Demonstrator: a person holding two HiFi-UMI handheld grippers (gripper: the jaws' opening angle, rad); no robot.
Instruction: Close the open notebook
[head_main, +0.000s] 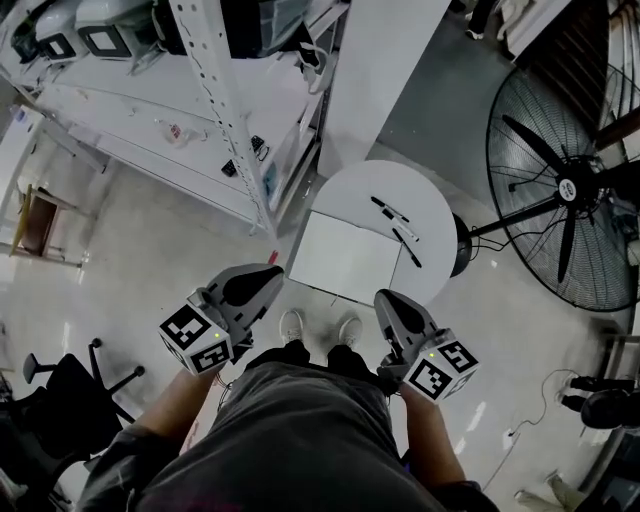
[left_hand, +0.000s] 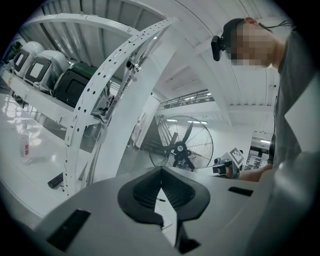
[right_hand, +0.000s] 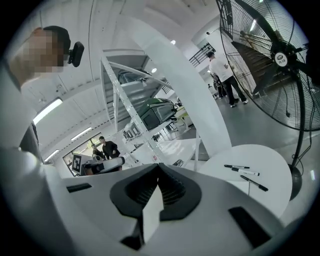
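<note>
- Open notebook flat on the round white tabletop, blank white pages up, on the side nearest the person, near-left corner at or just past the rim.
- Three dark pens side by side on the tabletop just beyond the notebook's far edge, apart from it; same pens plain in the right gripper view, in a row on the bare white surface.
- Left gripper held in front of the person's body, tip towards the notebook's near-left corner but short of it, no contact; jaws closed tip to tip in the left gripper view, nothing between them.
- Right gripper level with the left one, tip near the notebook's near-right corner, also clear of the page; jaws brought together at the tips in the right gripper view, nothing gripped.
- Marker cubes at the rear of both grippers, close to the person's forearms.
- White shoes on the pale floor between the two grippers, just short of the tabletop.
- Large black pedestal fan to the right of the tabletop, near it, base on the floor.
- White perforated shelf rack to the upper left, with dark cases and small items on its shelves.
- Black office chair at lower left, well apart from the tabletop.
- Other people standing far off in the background of the right gripper view.
</note>
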